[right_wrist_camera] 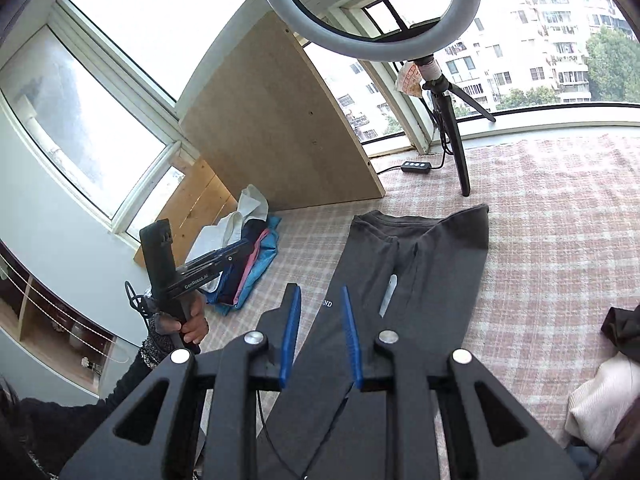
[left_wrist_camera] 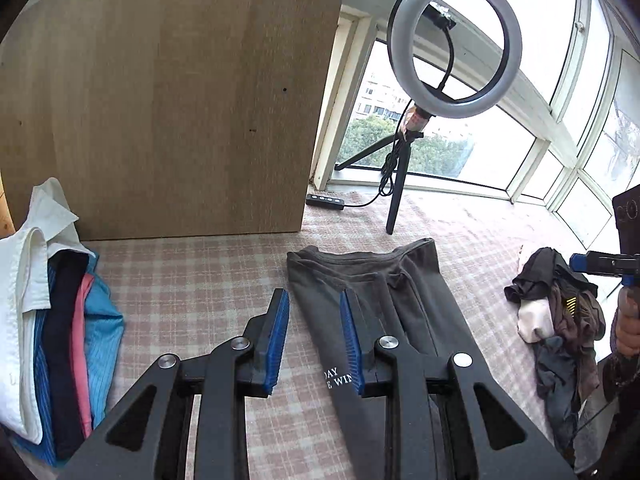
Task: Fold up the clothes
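- Checked cloth covers the whole work surface; we read it as the folding area, kept bare in the middle so a garment can lie flat.
- Wooden board stands upright at the far edge, likely a backstop; folded stack sits just in front of its left end.
- Grey trousers lie flat mid-cloth, waistband away from us, legs laid one on the other and running back under both tools. Lengthwise fold looks done; we judge the crosswise fold is next.
- Folded stack at left: white, navy, pink, blue pieces. Finished work, parked out of the way.
- Unfolded heap at right, well apart from the stack, so done and undone stay separate.
- Ring light on a tripod stands behind the trousers, near the window.
- Left gripper hovers over the trousers' left edge, jaws spread wide, holding nothing.
- Right gripper hovers over the leg, jaws apart, also empty; both seem poised to pinch the hem end.
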Tool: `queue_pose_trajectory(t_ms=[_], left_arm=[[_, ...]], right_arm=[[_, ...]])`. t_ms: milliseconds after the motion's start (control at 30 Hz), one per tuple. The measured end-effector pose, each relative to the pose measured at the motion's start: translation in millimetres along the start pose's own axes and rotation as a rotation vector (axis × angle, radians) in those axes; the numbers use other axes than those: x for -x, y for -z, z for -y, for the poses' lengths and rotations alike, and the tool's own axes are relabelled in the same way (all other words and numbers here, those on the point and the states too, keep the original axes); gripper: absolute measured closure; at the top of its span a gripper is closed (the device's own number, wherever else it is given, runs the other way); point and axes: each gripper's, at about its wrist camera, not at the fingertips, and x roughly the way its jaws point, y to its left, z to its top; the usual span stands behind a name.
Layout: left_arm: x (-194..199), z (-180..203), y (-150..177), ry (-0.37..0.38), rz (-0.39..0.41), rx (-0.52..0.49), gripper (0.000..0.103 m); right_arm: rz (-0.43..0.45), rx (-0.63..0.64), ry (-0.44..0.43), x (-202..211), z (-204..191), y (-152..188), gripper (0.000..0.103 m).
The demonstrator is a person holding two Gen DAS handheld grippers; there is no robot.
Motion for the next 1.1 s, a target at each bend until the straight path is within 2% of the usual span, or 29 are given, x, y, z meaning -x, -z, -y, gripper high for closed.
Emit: queue_pose_trajectory(t_ms=[100,300,367,400,467,567,633,733,800,933,1100], left_arm=[[57.1,0.2,33.7,0.022,0.013,-0.011,0.076],[151.0,5.6,120.3,0.031,-0.040,-0.037,0.076],[171.1,11.2,153.8,0.053,-0.077,-0.043,0.074],[180.7,15.2,171.9,0.061,-0.098,-0.051,0.072],[190.6,28.0,211.3,0.085,-0.153,-0.077,0.069],[188.7,49.1,272.5,0.171,-0.266,-0.093,0.068],[173.9,59.7,305.9,0.194,-0.331,-0.104,0.068],[144.9,69.5,348.2,0.239,-0.434,-0.099,0.068],[129.4,75.9,369.1,0.213,-0.467,-0.140,0.068],[106.2,76.2,381.1,0.254,-0.488,-0.123,0.068],[92.1,82.9,387.4,0.308,-0.472,-0.136,0.068]], right_arm=[[0.027,-0.015,0.043,41.7,-9.6,47.7,0.082],[0.082,-0.087,0.089,117.4,-32.4,157.2,0.080],[0.084,-0.118,0.112,132.4,-40.4,199.9,0.068],[0.068,-0.131,0.128,132.2,-42.4,221.7,0.057],[0.019,-0.155,0.162,125.6,-42.9,267.5,0.053],[-0.068,-0.189,0.213,105.3,-40.8,330.3,0.053],[-0.132,-0.196,0.234,84.3,-33.0,361.3,0.053],[-0.230,-0.195,0.268,52.1,-17.7,392.5,0.053],[-0.269,-0.160,0.283,37.1,-10.4,403.2,0.053],[-0.306,-0.092,0.262,19.1,-4.0,411.3,0.053],[-0.338,-0.002,0.219,-0.7,1.3,413.4,0.053]])
